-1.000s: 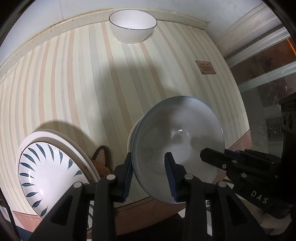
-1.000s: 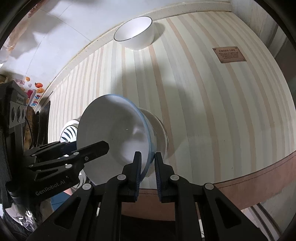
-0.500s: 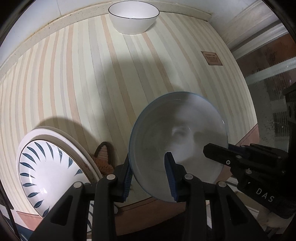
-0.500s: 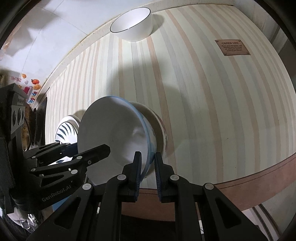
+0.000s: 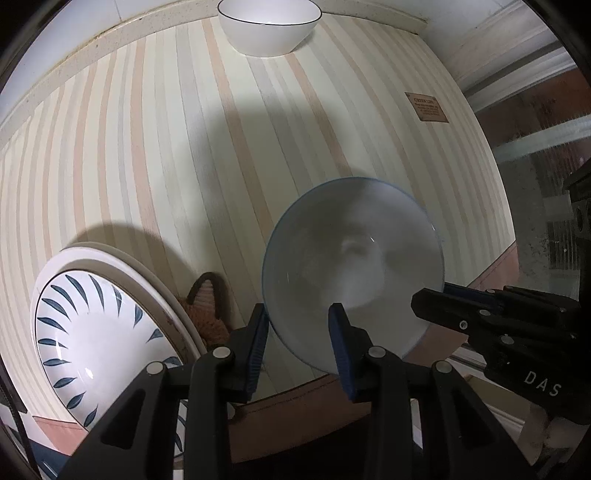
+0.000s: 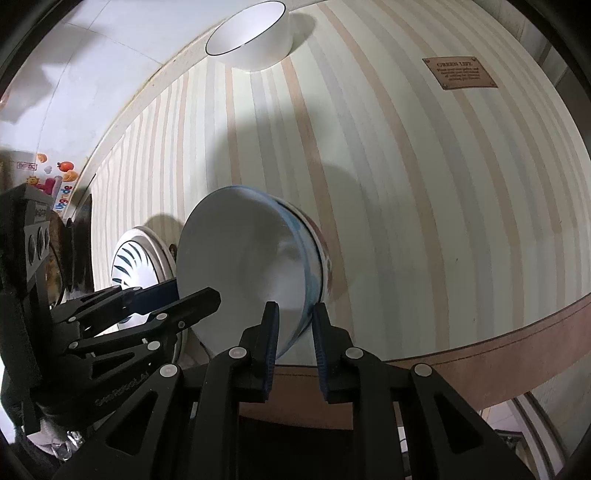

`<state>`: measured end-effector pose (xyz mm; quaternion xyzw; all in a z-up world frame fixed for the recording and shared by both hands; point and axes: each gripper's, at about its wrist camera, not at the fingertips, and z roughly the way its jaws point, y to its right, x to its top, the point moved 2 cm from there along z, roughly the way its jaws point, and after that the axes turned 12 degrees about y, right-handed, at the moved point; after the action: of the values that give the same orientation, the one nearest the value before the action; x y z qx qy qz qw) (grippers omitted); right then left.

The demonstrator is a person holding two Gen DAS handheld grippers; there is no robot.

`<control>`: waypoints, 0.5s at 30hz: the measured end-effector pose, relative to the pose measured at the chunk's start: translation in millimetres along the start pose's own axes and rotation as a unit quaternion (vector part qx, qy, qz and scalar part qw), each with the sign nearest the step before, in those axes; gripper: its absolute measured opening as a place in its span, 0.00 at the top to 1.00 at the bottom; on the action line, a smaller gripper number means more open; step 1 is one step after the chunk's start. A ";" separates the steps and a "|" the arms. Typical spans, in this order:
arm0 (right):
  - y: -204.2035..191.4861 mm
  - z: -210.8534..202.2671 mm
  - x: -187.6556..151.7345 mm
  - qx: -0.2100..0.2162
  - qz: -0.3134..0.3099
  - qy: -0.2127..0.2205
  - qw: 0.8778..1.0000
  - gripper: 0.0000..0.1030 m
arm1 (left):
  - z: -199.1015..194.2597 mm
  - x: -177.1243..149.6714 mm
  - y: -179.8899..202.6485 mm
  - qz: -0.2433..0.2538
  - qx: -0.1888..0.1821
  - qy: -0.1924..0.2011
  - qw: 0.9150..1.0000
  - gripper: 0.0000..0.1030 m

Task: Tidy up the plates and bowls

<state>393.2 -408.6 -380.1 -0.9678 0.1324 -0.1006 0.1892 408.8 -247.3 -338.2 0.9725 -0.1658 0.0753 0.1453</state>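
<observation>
A blue-rimmed white bowl (image 5: 351,273) is tilted above the striped table near its front edge; it also shows in the right wrist view (image 6: 251,266). My left gripper (image 5: 297,334) straddles its near-left rim with the jaws apart. My right gripper (image 6: 293,326) has its jaws on either side of the bowl's right rim, slightly apart. A white bowl with a dark rim (image 5: 269,26) stands at the table's far edge, also in the right wrist view (image 6: 251,40). A plate with blue leaf marks (image 5: 99,339) lies at the front left on a larger plate.
A small brown knitted item (image 5: 207,306) lies between the plates and the held bowl. A brown label (image 6: 460,72) is fixed on the tablecloth at the far right. The table's brown front edge (image 6: 480,354) runs just ahead of the grippers.
The held bowl has risen and tipped its opening more toward the left gripper. The right gripper's jaws have widened a little around the rim. The far bowl looks nearer.
</observation>
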 end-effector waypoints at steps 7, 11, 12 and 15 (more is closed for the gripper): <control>0.9 -12.0 8.0 0.012 -0.001 -0.012 1.000 0.80 | -33.0 9.4 -5.9 -0.019 -0.004 0.029 0.999 0.70; -2.9 -27.4 27.9 0.023 -0.005 0.002 1.000 0.80 | -52.5 37.6 -10.0 -0.037 -0.004 0.063 0.997 0.69; -4.3 -30.8 35.3 0.025 -0.006 0.006 1.000 0.77 | -54.2 48.2 -12.0 -0.043 -0.007 0.069 0.997 0.69; -8.8 -38.9 69.6 0.030 -0.013 0.025 0.999 0.53 | -53.6 80.9 -20.8 -0.060 0.000 0.085 0.995 0.69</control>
<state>451.4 -434.4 -331.3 -0.9605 0.1214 -0.1312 0.2134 486.2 -236.3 -277.1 0.9707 -0.0944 0.1490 0.1634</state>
